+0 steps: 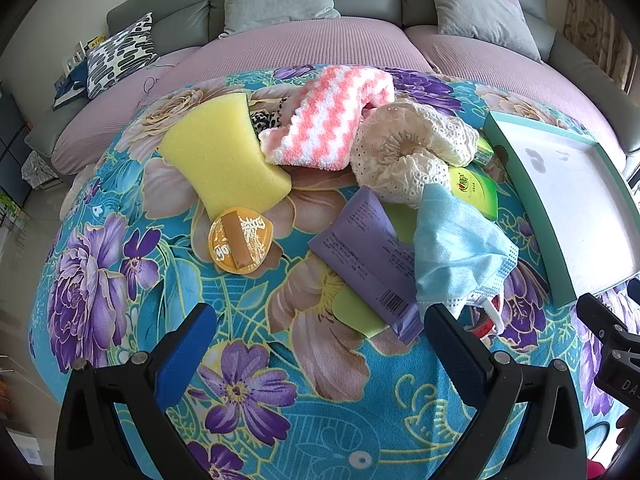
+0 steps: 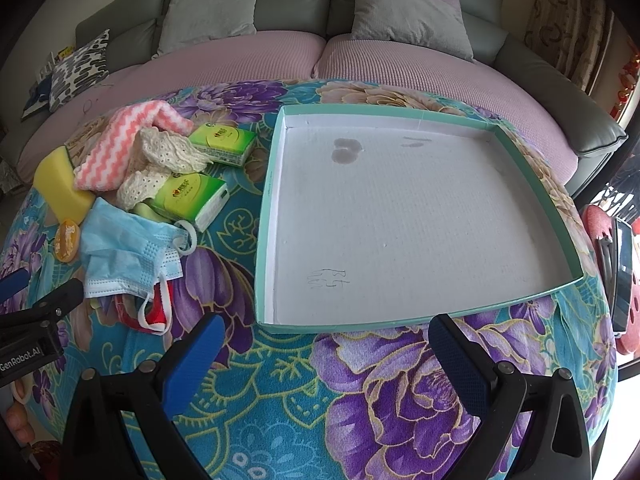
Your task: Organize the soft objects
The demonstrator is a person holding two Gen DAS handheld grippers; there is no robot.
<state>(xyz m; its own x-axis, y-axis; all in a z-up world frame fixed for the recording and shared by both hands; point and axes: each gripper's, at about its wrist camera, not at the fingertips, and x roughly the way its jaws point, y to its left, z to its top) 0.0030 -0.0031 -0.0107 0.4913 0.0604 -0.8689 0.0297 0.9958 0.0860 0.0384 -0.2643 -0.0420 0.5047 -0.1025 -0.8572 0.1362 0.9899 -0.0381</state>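
Status: not started. Tray empty. Sponge, towel, mask etc. piled on desk, left of tray. Left hand-held gripper and right hand-held gripper: jaws apart, holding nothing.

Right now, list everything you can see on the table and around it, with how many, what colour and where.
sponge: one, yellow, left of pile
fluffy cloth: one, pink and white, back of pile
lace cloth: one, cream, middle of pile
face mask: one, blue, front of pile
wipes pack: one, purple, under mask
tissue packs: two, green, beside tray
round pad: one, orange, by sponge
tray: one, teal rim, right side
sofa: one, grey, behind
left gripper: open
right gripper: open
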